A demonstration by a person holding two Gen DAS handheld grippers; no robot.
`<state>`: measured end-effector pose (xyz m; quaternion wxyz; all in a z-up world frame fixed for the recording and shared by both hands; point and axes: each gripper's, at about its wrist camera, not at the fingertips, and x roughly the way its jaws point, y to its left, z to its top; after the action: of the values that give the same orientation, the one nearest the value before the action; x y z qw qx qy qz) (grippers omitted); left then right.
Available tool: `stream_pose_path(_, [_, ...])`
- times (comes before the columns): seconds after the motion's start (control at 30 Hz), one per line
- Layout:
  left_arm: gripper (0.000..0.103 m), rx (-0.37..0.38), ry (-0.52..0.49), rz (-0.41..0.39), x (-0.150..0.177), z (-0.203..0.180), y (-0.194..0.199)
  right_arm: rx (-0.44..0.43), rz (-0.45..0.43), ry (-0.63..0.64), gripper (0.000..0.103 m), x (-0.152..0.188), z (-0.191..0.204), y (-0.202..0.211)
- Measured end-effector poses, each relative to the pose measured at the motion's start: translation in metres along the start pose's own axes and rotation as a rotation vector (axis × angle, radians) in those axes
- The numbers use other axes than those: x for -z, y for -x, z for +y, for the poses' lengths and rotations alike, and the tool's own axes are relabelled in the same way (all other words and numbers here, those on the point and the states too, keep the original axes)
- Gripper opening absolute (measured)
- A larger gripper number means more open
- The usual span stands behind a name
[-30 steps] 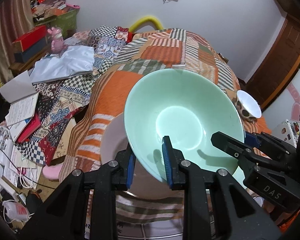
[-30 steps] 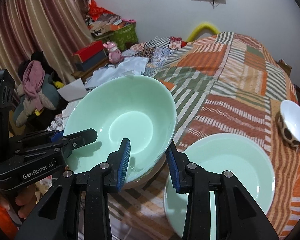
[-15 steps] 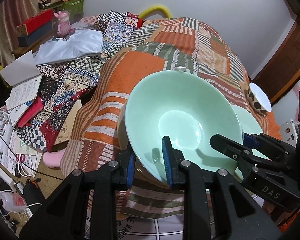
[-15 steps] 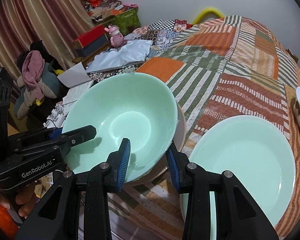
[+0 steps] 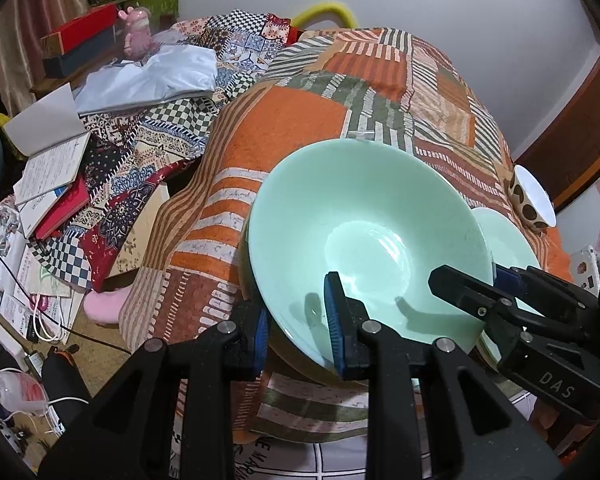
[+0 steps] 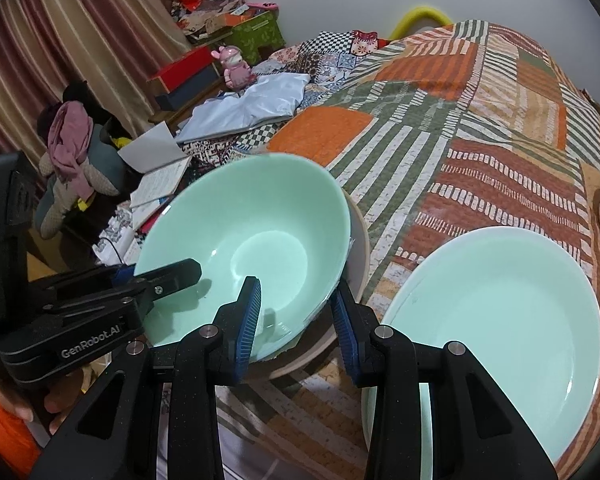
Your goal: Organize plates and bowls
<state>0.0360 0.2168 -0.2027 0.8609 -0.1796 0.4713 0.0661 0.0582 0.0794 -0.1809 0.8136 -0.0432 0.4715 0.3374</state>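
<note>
Between the two tools, a mint green bowl (image 5: 364,236) is carried tilted over a tan plate (image 6: 356,248) on the quilted bed (image 5: 300,120). Left tool (image 5: 296,328) and right tool (image 6: 296,312) each pinch its near rim. Right of the right tool lies a green plate (image 6: 500,312) (a spotted bowl (image 5: 530,204) beyond). Stacking looks barely begun.

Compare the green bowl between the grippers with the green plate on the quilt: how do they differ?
The green bowl is deep with steep walls; the green plate is wide and shallow. The bowl is tilted and straddled by the left gripper and right gripper; the plate lies flat on the quilt, untouched. Both are plain, glossy mint green and empty.
</note>
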Motion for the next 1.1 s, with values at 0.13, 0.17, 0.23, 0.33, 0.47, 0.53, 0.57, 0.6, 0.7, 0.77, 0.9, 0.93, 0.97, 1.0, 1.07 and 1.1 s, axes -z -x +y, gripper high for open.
stream_pose_path(0.13, [0.025, 0.003, 0.008, 0.012, -0.002, 0.0, -0.004, -0.022, -0.006, -0.018, 0.034, 0.0, -0.006, 0.005])
stream_pose_path(0.17, [0.025, 0.0, 0.011, 0.012, -0.002, 0.0, -0.004, -0.02, -0.01, -0.018, 0.034, 0.0, -0.007, 0.007])
stream_pose_path(0.23, [0.025, -0.006, 0.01, 0.012, -0.002, 0.0, -0.005, -0.015, -0.019, -0.016, 0.036, 0.0, -0.008, 0.01])
stream_pose_path(0.33, [0.025, -0.016, 0.01, 0.005, -0.002, 0.0, -0.005, -0.024, -0.031, -0.009, 0.036, 0.0, -0.009, 0.014])
stream_pose_path(0.47, [0.025, -0.039, -0.01, 0.01, -0.005, -0.004, -0.003, -0.009, -0.062, 0.009, 0.036, 0.0, -0.011, 0.026])
stream_pose_path(0.53, [0.025, -0.058, -0.015, 0.012, -0.007, -0.007, 0.001, -0.006, -0.081, 0.016, 0.036, 0.0, -0.015, 0.035])
stream_pose_path(0.57, [0.025, -0.071, -0.017, 0.004, -0.007, -0.008, 0.003, -0.006, -0.091, 0.015, 0.036, -0.001, -0.018, 0.04])
stream_pose_path(0.6, [0.025, -0.095, -0.023, -0.01, -0.009, -0.011, 0.008, -0.006, -0.102, 0.013, 0.036, -0.001, -0.021, 0.045])
stream_pose_path(0.7, [0.025, -0.122, -0.042, -0.046, -0.013, -0.016, 0.023, 0.003, -0.139, 0.01, 0.036, -0.001, -0.029, 0.062])
stream_pose_path(0.77, [0.025, -0.122, -0.053, -0.067, -0.016, -0.021, 0.034, 0.022, -0.164, 0.013, 0.036, -0.001, -0.036, 0.074])
stream_pose_path(0.9, [0.025, -0.105, -0.088, -0.123, -0.02, -0.043, 0.056, 0.053, -0.204, 0.013, 0.036, -0.001, -0.05, 0.094])
stream_pose_path(0.93, [0.026, -0.096, -0.102, -0.139, -0.02, -0.053, 0.062, 0.058, -0.217, 0.01, 0.036, 0.0, -0.054, 0.1])
stream_pose_path(0.97, [0.029, -0.088, -0.113, -0.152, -0.021, -0.061, 0.066, 0.061, -0.23, 0.007, 0.036, -0.001, -0.059, 0.107])
stream_pose_path(1.0, [0.031, -0.079, -0.121, -0.161, -0.022, -0.068, 0.068, 0.064, -0.239, 0.005, 0.036, -0.001, -0.062, 0.112])
stream_pose_path(1.07, [0.038, -0.054, -0.14, -0.187, -0.023, -0.086, 0.075, 0.077, -0.265, 0.002, 0.036, -0.002, -0.07, 0.125])
stream_pose_path(1.1, [0.038, -0.042, -0.151, -0.199, -0.023, -0.095, 0.078, 0.085, -0.276, 0.002, 0.036, -0.002, -0.074, 0.131])
